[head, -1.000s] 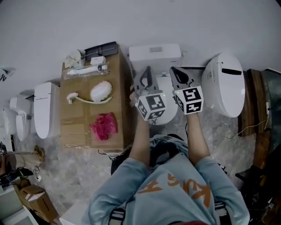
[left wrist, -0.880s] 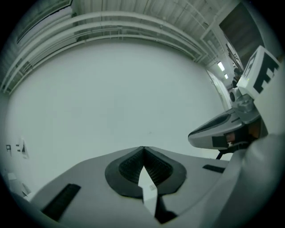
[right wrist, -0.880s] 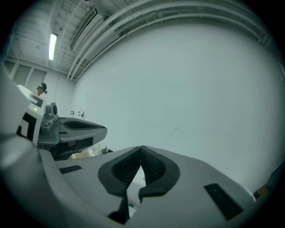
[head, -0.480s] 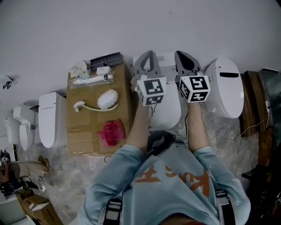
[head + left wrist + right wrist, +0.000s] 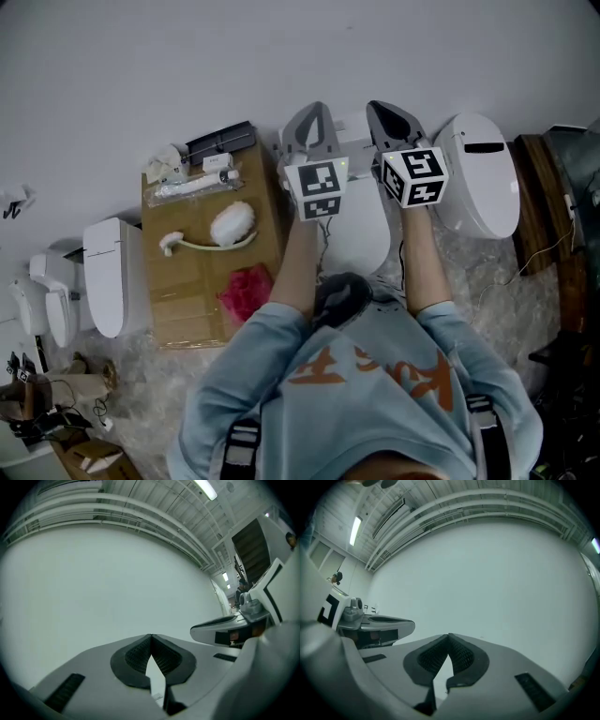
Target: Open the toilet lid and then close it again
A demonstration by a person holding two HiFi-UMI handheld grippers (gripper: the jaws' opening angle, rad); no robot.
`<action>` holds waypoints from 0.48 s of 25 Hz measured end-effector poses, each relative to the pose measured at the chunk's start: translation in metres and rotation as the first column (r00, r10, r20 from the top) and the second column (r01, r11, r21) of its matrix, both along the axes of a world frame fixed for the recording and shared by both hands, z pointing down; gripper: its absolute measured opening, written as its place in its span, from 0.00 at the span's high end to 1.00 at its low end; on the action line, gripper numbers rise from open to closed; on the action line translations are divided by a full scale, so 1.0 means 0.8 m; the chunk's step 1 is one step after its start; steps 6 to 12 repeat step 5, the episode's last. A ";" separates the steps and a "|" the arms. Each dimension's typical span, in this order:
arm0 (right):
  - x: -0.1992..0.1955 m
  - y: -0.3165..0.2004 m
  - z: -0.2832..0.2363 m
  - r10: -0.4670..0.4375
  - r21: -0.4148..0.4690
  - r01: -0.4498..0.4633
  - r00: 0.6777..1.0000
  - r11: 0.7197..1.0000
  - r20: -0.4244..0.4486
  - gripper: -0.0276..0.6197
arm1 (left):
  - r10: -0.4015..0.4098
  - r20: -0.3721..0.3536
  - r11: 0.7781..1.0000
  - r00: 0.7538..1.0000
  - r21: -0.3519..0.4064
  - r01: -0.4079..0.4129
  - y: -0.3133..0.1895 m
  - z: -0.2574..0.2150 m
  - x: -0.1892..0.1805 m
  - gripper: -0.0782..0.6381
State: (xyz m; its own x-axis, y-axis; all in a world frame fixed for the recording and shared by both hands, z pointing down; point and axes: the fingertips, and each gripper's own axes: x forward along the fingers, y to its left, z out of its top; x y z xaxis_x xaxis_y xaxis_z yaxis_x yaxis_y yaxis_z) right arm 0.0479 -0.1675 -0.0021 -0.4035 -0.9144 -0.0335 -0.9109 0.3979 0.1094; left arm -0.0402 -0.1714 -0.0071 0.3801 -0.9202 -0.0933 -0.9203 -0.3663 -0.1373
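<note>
The white toilet (image 5: 361, 239) stands against the wall between my forearms, with its lid down. Its tank is mostly hidden behind the grippers. My left gripper (image 5: 314, 109) and right gripper (image 5: 382, 107) are held side by side above the toilet, pointing level at the bare white wall. In the left gripper view the left gripper (image 5: 151, 636) is shut with nothing between its pads, and the right gripper (image 5: 225, 627) shows at the right. In the right gripper view the right gripper (image 5: 449, 635) is likewise shut and empty, with the left gripper (image 5: 377, 623) at the left. Neither touches the toilet.
A cardboard box (image 5: 187, 281) left of the toilet carries a white brush (image 5: 230, 225), a pink cloth (image 5: 246, 291) and small packages. Another toilet (image 5: 478, 173) stands at the right and more white toilets (image 5: 112, 272) at the left. Dark wooden furniture (image 5: 548, 216) is at the far right.
Both grippers have risen from just over the toilet lid to in front of the wall above the tank, staying shut. The lid stays down.
</note>
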 end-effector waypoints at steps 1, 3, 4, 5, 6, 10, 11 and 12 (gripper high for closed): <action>-0.001 -0.001 0.000 0.002 -0.002 -0.002 1.000 1.000 -0.001 0.94 | 0.012 0.001 1.000 1.000 -0.013 -0.012 -0.001 0.003 0.000 0.85; -0.004 -0.004 0.001 0.004 -0.004 -0.004 1.000 1.000 -0.001 0.94 | 0.027 0.004 0.999 1.000 -0.029 -0.027 -0.003 0.006 -0.001 0.85; -0.005 -0.005 0.001 0.005 -0.004 -0.005 1.000 1.000 0.000 0.94 | 0.030 0.005 0.999 1.000 -0.034 -0.030 -0.004 0.007 -0.002 0.85; -0.006 -0.005 0.000 0.006 -0.004 -0.006 1.000 1.000 0.001 0.94 | 0.033 0.004 0.999 0.999 -0.037 -0.033 -0.005 0.008 -0.004 0.85; -0.006 -0.005 0.000 0.006 -0.004 -0.006 1.000 1.000 0.001 0.94 | 0.033 0.004 0.999 0.999 -0.037 -0.033 -0.005 0.008 -0.004 0.85; -0.006 -0.005 0.000 0.006 -0.004 -0.006 1.000 1.000 0.001 0.94 | 0.033 0.004 0.999 0.999 -0.037 -0.033 -0.005 0.008 -0.004 0.85; -0.006 -0.005 0.000 0.006 -0.004 -0.006 1.000 1.000 0.001 0.94 | 0.033 0.004 0.999 0.999 -0.037 -0.033 -0.005 0.008 -0.004 0.85; -0.006 -0.005 0.000 0.006 -0.004 -0.006 1.000 1.000 0.001 0.94 | 0.033 0.004 0.999 0.999 -0.037 -0.033 -0.005 0.008 -0.004 0.85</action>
